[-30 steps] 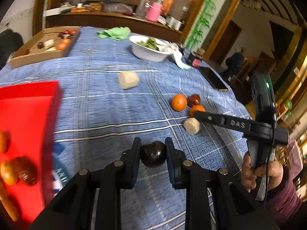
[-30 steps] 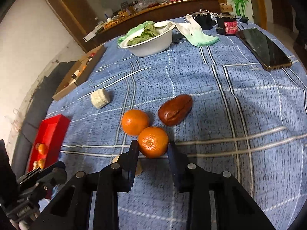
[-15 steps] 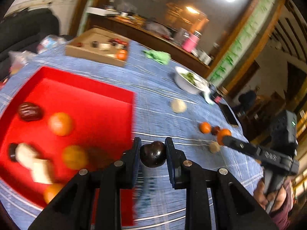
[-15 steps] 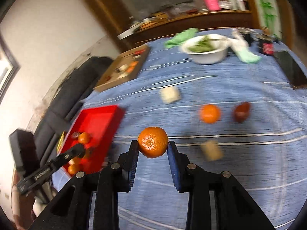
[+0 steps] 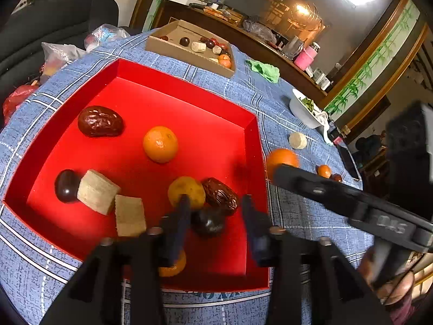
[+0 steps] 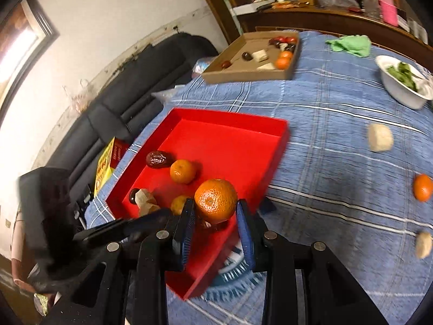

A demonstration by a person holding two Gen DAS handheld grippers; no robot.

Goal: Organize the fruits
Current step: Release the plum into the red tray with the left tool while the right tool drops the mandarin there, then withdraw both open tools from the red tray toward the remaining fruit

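A red tray (image 5: 189, 86) (image 6: 230, 116) on the blue checked cloth holds dates, mandarins, beige cubes and dark round fruit. My left gripper (image 5: 216, 216) hangs over its near right corner, jaws opening. A dark round fruit (image 5: 208, 222) lies loose in the tray between the fingers, next to a date (image 5: 220, 195). My right gripper (image 6: 215, 204) is over the tray's right edge. Its pads still press on a mandarin (image 6: 215, 201) (image 5: 281, 159), though the jaws are starting to open. Loose on the cloth lie a mandarin (image 6: 422, 187), a date (image 5: 337, 177) and two beige pieces (image 6: 380, 141) (image 6: 423, 243).
A cardboard box (image 6: 251, 75) of fruit sits at the far edge of the table. A white bowl (image 6: 403, 92) of greens and a green cloth (image 5: 263, 70) lie further right. A dark sofa (image 6: 121, 86) runs along the left side.
The left gripper opened and the dark fruit dropped into the tray. The right gripper carried its mandarin leftward from over the cloth to the tray's right edge.
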